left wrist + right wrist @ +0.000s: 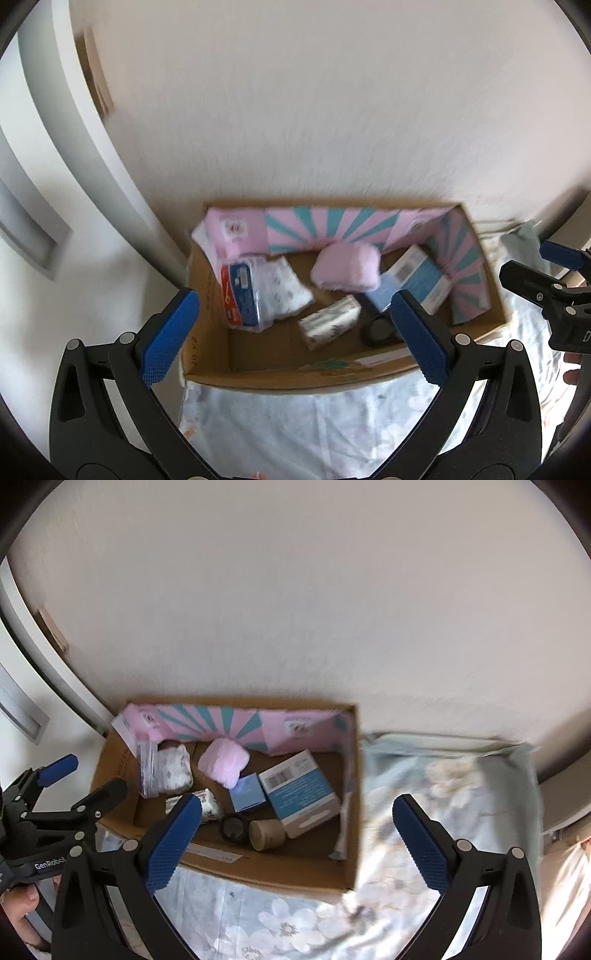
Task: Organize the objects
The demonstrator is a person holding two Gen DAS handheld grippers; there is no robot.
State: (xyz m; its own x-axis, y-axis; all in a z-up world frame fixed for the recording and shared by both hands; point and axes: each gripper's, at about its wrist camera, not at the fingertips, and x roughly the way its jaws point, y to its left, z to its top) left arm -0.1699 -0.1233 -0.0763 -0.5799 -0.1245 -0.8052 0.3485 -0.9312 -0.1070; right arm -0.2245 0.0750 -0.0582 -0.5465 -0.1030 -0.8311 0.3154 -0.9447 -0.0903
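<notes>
Two tongs, both spread wide and empty: left gripper [291,332] poised above the near rim of the box [280,376], right gripper [295,834] hanging over the box's right wall and the floral cloth [406,812] beside it. Held high and apart, probably to survey the load before a reach. Box parked at the cloth's far left corner, hard against the wall [295,609], likely so nothing slides off the back. Inside, along the far side, a pink-and-teal folded card [207,723] stood on edge, lining two walls. At the left wall, a clear packet [147,771] leaning on a white patterned bundle [175,768]. Mid-floor, a pink pouch [223,762]; just right of it a small blue box [247,792] touching a larger blue-and-white carton [303,794], tilted against the right side. Along the near wall, a printed roll [208,805], a black lid [232,827] and a tan jar [266,834] on its side, close together. Everything already boxed; tidying within seems the remaining job.
</notes>
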